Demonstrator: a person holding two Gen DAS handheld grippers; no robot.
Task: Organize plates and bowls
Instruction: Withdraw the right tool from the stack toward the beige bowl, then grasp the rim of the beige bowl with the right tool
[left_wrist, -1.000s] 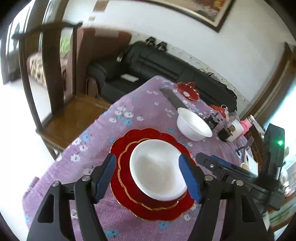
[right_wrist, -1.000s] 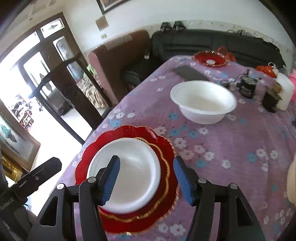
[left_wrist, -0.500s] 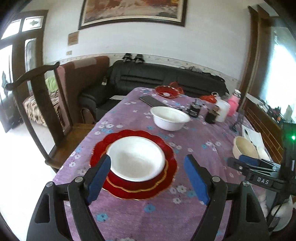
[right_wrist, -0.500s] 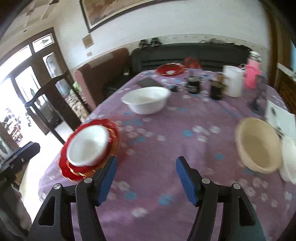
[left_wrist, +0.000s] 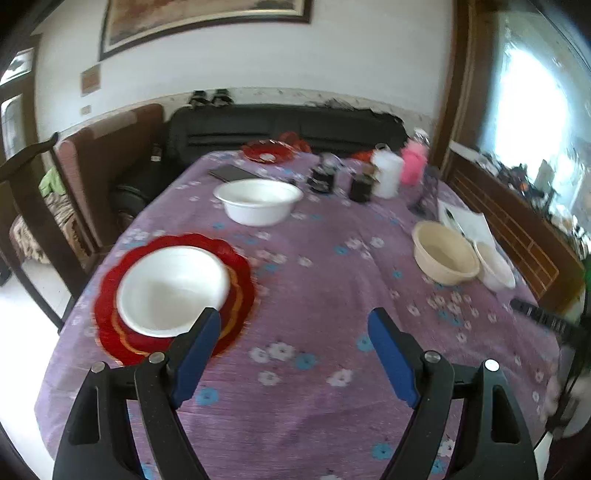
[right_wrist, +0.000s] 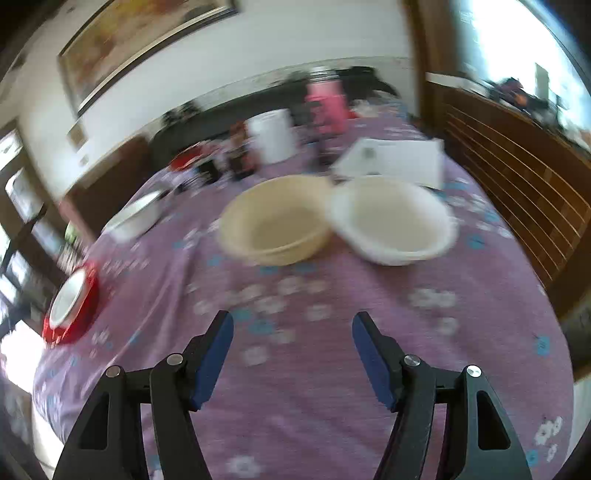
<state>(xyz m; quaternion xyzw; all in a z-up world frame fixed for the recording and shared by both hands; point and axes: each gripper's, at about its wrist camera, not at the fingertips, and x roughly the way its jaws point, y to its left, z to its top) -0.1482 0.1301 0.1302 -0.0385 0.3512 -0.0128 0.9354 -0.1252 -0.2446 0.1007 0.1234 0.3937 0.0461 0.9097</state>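
A white plate (left_wrist: 171, 288) lies on a red scalloped plate (left_wrist: 110, 334) at the table's left front; the stack shows far left in the right wrist view (right_wrist: 68, 308). A white bowl (left_wrist: 258, 201) stands behind it. A cream bowl (left_wrist: 443, 254) and a white bowl (left_wrist: 493, 267) stand side by side at the right; in the right wrist view the cream bowl (right_wrist: 275, 225) and white bowl (right_wrist: 393, 219) lie ahead. My left gripper (left_wrist: 293, 332) is open and empty, right of the plate stack. My right gripper (right_wrist: 291, 332) is open and empty, short of the two bowls.
The table has a purple flowered cloth (left_wrist: 314, 280). At its far end stand a small red dish (left_wrist: 266, 152), a dark tablet (left_wrist: 231, 172), small jars (left_wrist: 325, 175), a white container (left_wrist: 388, 173) and a pink bottle (left_wrist: 413, 164). White paper (right_wrist: 395, 160) lies behind the bowls. A wooden chair (left_wrist: 33, 206) stands left.
Both grippers have swung right, away from the plate stack. The right gripper now faces the cream and white bowls. Both stay open and empty.
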